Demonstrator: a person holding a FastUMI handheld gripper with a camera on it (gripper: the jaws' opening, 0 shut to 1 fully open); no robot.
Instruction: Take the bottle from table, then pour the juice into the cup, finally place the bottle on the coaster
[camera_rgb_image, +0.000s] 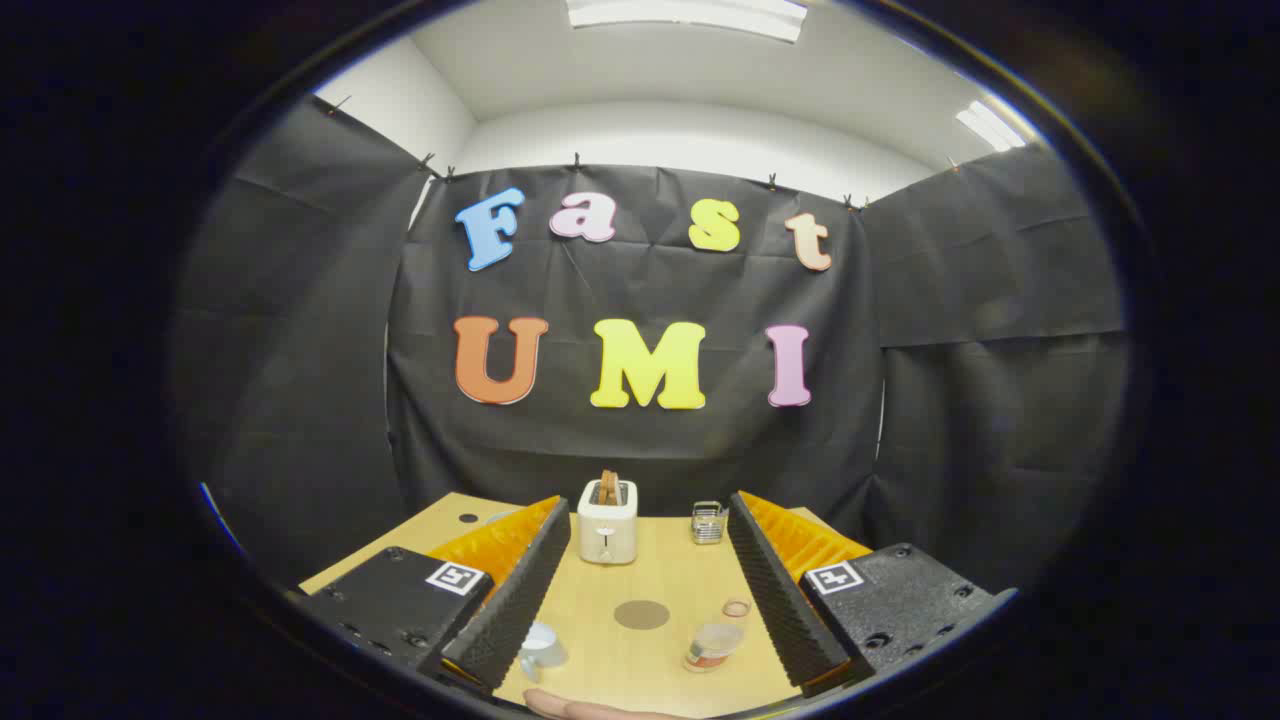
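The gripper (640, 590) hangs above the light wooden table (660, 650), its two black ribbed fingers (520, 590) spread wide with nothing between them. Between the fingers, on the table, lie a round brown coaster (641, 614), a clear bottle with a red label (713, 645) near the right finger, and a pale cup with a handle (541, 647) beside the left finger. Beyond stand a white toaster holding toast (607, 520) and a small wire rack (708, 522).

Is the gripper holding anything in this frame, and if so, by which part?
Nothing is held. The gripper is open, its fingers spread wide above the table, with the bottle, coaster and cup lying untouched between them.
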